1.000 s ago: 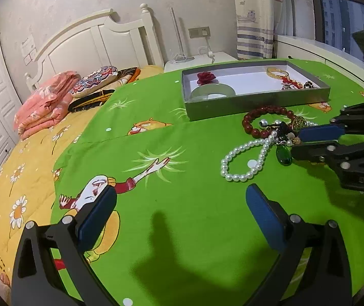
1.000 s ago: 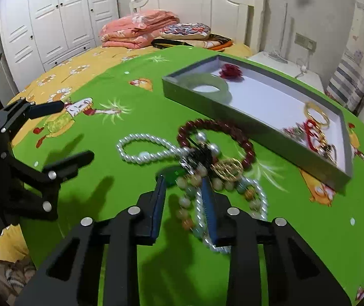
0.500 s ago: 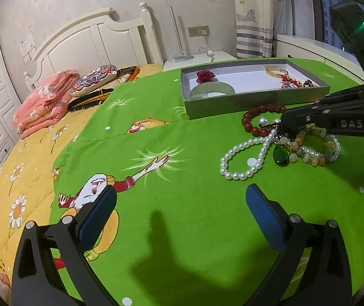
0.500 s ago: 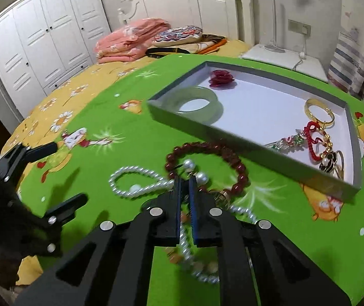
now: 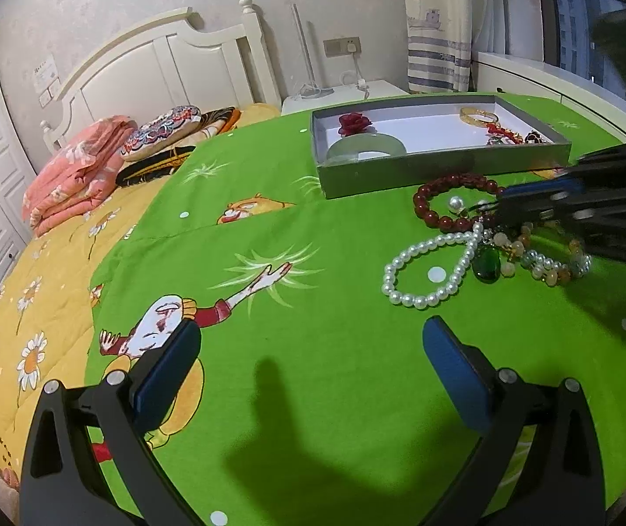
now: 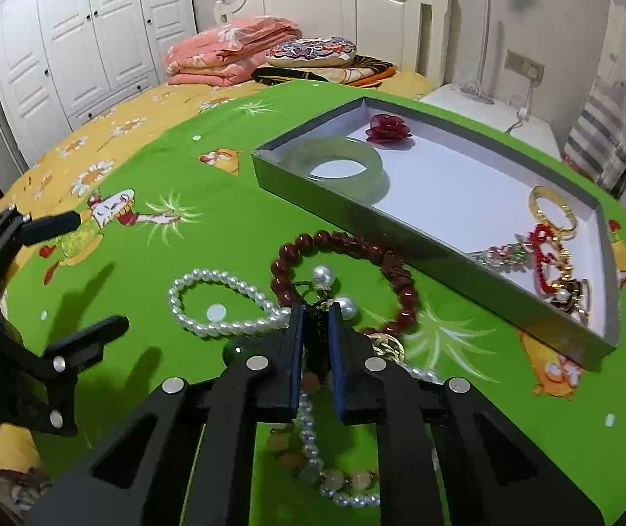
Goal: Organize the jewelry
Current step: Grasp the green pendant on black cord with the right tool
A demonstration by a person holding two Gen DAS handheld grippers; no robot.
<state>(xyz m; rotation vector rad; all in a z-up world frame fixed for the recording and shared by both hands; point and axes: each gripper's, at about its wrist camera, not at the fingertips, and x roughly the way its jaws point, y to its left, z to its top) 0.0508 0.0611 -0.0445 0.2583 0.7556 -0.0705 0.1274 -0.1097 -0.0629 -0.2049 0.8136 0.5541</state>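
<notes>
A heap of jewelry lies on the green sheet: a white pearl strand [image 5: 433, 269] [image 6: 221, 302], a dark red bead bracelet [image 5: 448, 201] [image 6: 352, 263], a green pendant [image 5: 486, 263] and a mixed bead bracelet [image 5: 549, 265]. My right gripper [image 6: 317, 320] [image 5: 499, 204] is shut on a dark piece with pearl drops [image 6: 328, 289] at the heap's middle. My left gripper [image 5: 310, 350] is open and empty, low over the sheet, left of the heap. The grey tray [image 5: 440, 166] [image 6: 348, 215] holds a jade bangle [image 6: 339, 160], a red rose [image 6: 387, 129] and gold and red pieces [image 6: 553, 236].
Folded pink quilt [image 6: 229, 50] and pillows [image 6: 313, 50] lie by the white headboard [image 5: 159, 74]. A white wardrobe [image 6: 72, 39] stands on the left. A nightstand [image 5: 339, 94] and curtain [image 5: 440, 22] are behind the tray.
My right gripper closed from open onto the middle of the heap and shifted toward the tray. The left gripper has not moved.
</notes>
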